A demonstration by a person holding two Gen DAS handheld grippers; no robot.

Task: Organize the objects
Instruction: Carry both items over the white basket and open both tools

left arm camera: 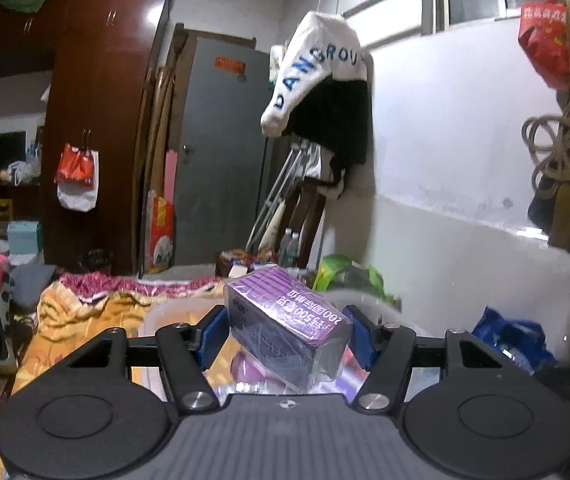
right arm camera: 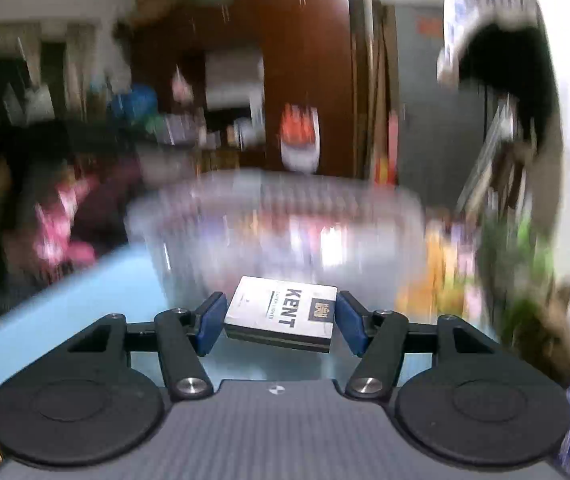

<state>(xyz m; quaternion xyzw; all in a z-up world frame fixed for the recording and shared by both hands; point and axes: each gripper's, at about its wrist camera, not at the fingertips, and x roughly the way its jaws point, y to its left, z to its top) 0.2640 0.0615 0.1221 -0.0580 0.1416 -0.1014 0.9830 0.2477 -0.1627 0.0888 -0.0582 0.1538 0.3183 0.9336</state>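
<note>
Two boxes [left arm camera: 287,320] [right arm camera: 281,312] — both (mid-air) btwn fingers

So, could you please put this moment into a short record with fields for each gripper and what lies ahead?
left gripper: shut on purple box, carried tilted
right gripper: white KENT pack between its blue pads; contact unclear, gaps seem to show on both sides
ahead of both: clear plastic tub, blurred in the right view
beneath right gripper: light blue surface

White wall [left arm camera: 445,140], brown wardrobe [left arm camera: 97,100] — grey door [left arm camera: 221,152]
</note>
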